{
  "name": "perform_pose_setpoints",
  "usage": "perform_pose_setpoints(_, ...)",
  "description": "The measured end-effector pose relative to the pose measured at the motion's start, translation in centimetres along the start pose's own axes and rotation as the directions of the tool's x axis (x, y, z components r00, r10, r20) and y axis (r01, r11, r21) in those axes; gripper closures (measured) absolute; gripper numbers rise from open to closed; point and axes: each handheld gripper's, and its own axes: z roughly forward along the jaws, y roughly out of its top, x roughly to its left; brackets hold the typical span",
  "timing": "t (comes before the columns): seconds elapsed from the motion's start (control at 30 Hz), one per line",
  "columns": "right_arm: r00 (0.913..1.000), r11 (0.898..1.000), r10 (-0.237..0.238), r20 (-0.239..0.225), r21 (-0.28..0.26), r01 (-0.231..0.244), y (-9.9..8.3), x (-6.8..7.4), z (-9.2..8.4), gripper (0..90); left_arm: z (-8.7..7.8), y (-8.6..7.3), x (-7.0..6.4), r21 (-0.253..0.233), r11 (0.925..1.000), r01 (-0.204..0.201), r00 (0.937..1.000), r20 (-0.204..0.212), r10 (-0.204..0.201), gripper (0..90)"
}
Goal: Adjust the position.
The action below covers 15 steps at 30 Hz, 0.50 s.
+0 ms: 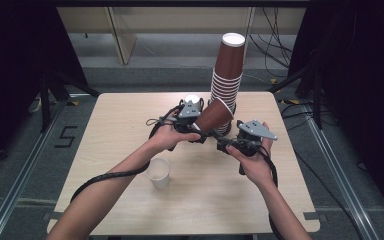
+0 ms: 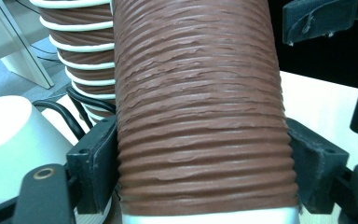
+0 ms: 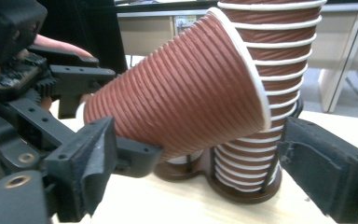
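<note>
Brown ribbed paper cup (image 2: 200, 116), tilted, sits clamped near its base between the left gripper's (image 1: 196, 131) jaws, its white-rimmed mouth leaning against the tall stack of brown paper cups (image 1: 227, 85) in its holder. The right gripper (image 3: 191, 168) stands just beside it, jaws apart around the cup without pressing. A white paper cup (image 1: 159, 172) stands well away from the stack.

Your right gripper (image 3: 191, 168): jaws apart, nothing pinched. Ribbed brown paper cup (image 3: 177, 93) tilted between and above them, gripped near base by left gripper (image 3: 93, 93). Cup stack (image 3: 270, 93) behind.
</note>
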Motion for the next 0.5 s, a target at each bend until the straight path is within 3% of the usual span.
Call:
perform_pose_setpoints(0.17, 0.9969, 0.997, 0.077, -0.012, 0.001, -0.077, 0.04, 0.06, 0.21, 15.1, 0.07, -0.22, -0.14, 0.006, 0.9999, -0.008, 0.9999, -0.009, 0.008, 21.9)
perform_pose_setpoints(0.27, 0.996, 0.996, 0.087, -0.019, 0.005, -0.087, 0.07, 0.36, 0.29, 14.9, 0.09, -0.25, -0.11, 0.008, 1.0, -0.006, 0.9999, -0.01, 0.006, 21.9)
perform_pose_setpoints(0.33, 0.9977, 0.998, 0.065, -0.017, -0.001, -0.065, 0.17, 0.34, 0.4, 14.8, 0.05, -0.24, -0.09, 0.006, 0.9999, -0.01, 0.9999, -0.011, 0.01, 21.9)
perform_pose_setpoints(0.4, 0.9946, 0.995, 0.103, -0.018, 0.006, -0.103, 0.28, 0.59, 0.4, 14.4, 0.0, -0.22, -0.09, 0.01, 0.9999, -0.011, 0.9998, -0.014, 0.011, 21.9)
perform_pose_setpoints(0.5, 0.9923, 0.993, 0.122, -0.022, 0.0, -0.122, 0.42, 0.56, 0.51, 13.7, 0.0, -0.24, -0.1, 0.006, 0.9999, -0.009, 0.9998, -0.019, 0.009, 21.8)
